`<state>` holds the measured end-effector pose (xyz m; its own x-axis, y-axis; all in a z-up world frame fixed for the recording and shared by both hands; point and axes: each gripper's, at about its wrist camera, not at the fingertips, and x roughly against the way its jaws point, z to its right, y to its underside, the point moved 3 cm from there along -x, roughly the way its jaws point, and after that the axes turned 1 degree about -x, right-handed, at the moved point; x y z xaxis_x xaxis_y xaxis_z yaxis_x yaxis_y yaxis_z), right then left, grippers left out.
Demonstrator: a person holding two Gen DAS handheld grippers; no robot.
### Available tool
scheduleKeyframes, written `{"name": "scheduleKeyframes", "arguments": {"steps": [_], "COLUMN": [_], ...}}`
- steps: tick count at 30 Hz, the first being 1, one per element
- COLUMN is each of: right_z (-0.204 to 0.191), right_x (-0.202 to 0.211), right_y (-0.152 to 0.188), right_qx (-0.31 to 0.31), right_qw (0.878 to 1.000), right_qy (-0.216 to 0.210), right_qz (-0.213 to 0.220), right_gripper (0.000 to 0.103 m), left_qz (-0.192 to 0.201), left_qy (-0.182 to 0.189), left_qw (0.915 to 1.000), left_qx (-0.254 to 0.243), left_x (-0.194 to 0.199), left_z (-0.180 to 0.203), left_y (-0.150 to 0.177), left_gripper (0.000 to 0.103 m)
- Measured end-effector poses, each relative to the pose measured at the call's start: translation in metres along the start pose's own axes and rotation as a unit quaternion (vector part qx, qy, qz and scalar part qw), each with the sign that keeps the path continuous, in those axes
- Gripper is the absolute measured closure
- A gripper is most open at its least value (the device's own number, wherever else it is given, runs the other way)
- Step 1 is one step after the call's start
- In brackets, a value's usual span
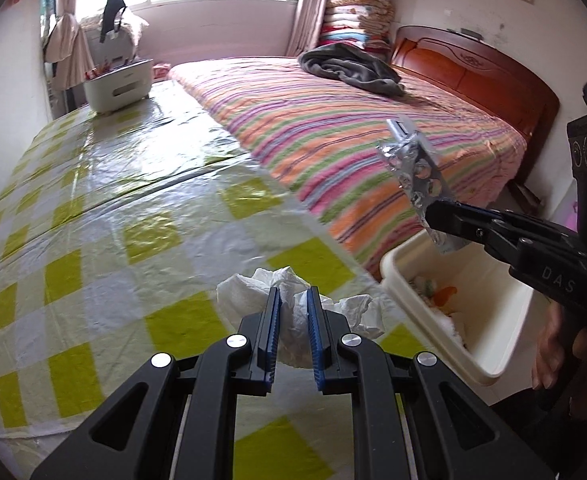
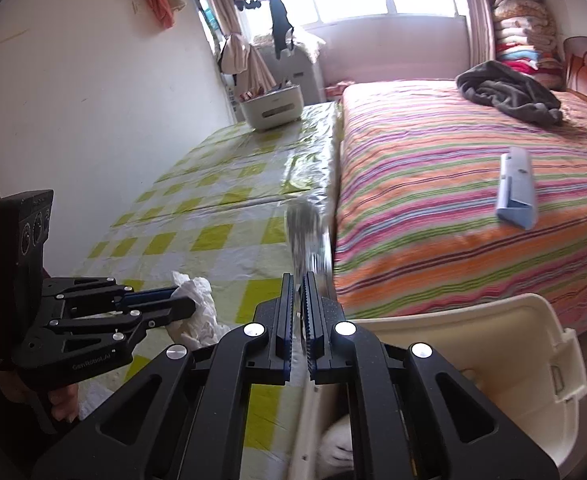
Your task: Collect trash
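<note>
The right tool (image 1: 433, 216), clamped on a foil blister pack (image 1: 411, 172), must drop it into the bin (image 1: 405, 280); the left tool (image 1: 293, 312) grips the tissue (image 1: 253, 288) near the worktop's (image 1: 93, 220) edge.

place: home bedroom | evidence: striped bed (image 1: 353, 128), wooden headboard (image 1: 473, 68), folded quilts (image 1: 357, 12) (stacked by window)
</note>
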<state>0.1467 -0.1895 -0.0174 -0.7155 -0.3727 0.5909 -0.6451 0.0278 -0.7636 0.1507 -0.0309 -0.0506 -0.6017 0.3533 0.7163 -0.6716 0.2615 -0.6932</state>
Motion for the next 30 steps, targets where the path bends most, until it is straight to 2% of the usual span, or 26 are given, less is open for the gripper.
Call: {"name": "scheduleKeyframes", "arguments": {"steps": [10, 15, 21, 30], "right_z": [0.028, 0.037, 0.031, 0.050], "right_x": [0.026, 0.030, 0.028, 0.044], "right_y": [0.011, 0.016, 0.014, 0.009], "right_qx": [-0.037, -0.063, -0.066, -0.094], "right_qw": [0.999, 0.998, 0.997, 0.994], "right_qy": [0.018, 0.011, 0.004, 0.009], "right_qz": [0.024, 0.027, 0.030, 0.062], "right_gripper": [0.097, 0.097, 0.095, 0.094], "left_qz": [-0.007, -0.007, -0.005, -0.009], "left_qy": [0.016, 0.017, 0.018, 0.052], "left_qw": [0.9993, 0.9994, 0.9996, 0.9975], "left_qx": [-0.034, -0.028, -0.022, -0.047], "left_x": [-0.008, -0.010, -0.010, -0.016], "left_z": [0.039, 0.040, 0.039, 0.073], "left_y": [0.000, -0.001, -0.004, -0.009], "left_gripper": [0.089, 0.089, 0.089, 0.089]}}
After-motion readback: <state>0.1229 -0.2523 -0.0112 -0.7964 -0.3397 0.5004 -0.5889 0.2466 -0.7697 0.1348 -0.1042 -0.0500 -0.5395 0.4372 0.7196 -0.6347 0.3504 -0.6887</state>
